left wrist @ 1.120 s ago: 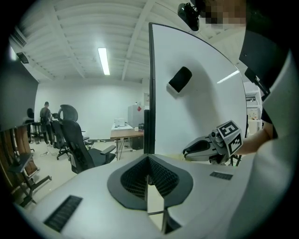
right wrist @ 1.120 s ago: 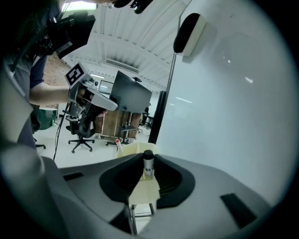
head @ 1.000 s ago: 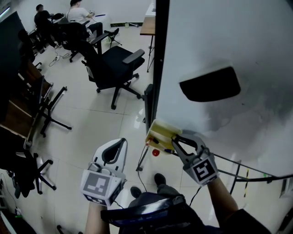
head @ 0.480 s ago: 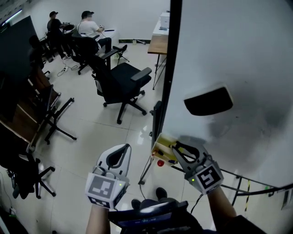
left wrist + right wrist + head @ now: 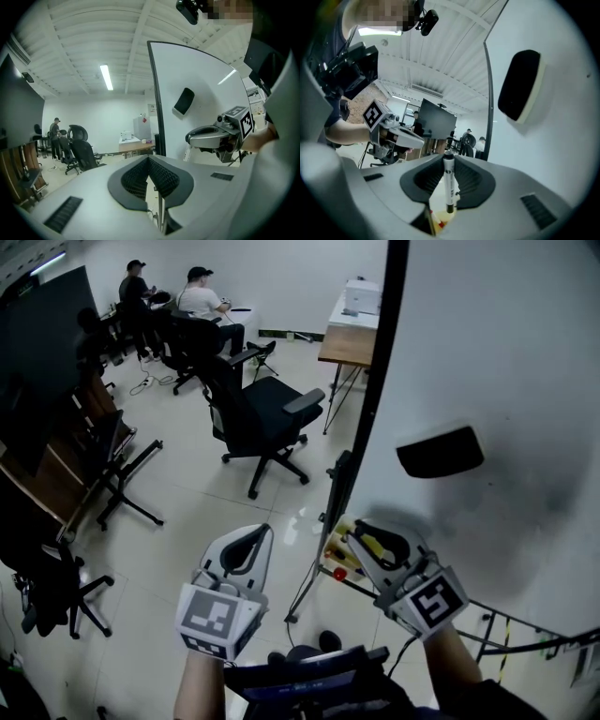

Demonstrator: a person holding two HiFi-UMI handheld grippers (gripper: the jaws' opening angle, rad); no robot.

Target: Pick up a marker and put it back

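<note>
White-barrelled with a black cap, the marker (image 5: pixel 449 187) stands upright, clamped between the pads of the right gripper (image 5: pixel 449 161), just above a yellow holder (image 5: pixel 337 549) at the lower edge of the whiteboard (image 5: pixel 497 343). A black eraser (image 5: pixel 441 451) clings to the board higher up. The left gripper (image 5: pixel 149 161) hangs alongside, jaws together, empty.

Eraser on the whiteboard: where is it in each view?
Head view: eraser right of centre.
Left gripper view: eraser above centre, slightly right.
Right gripper view: eraser upper right.
Shared landmark: whiteboard's black edge, left of the eraser throughout.
</note>
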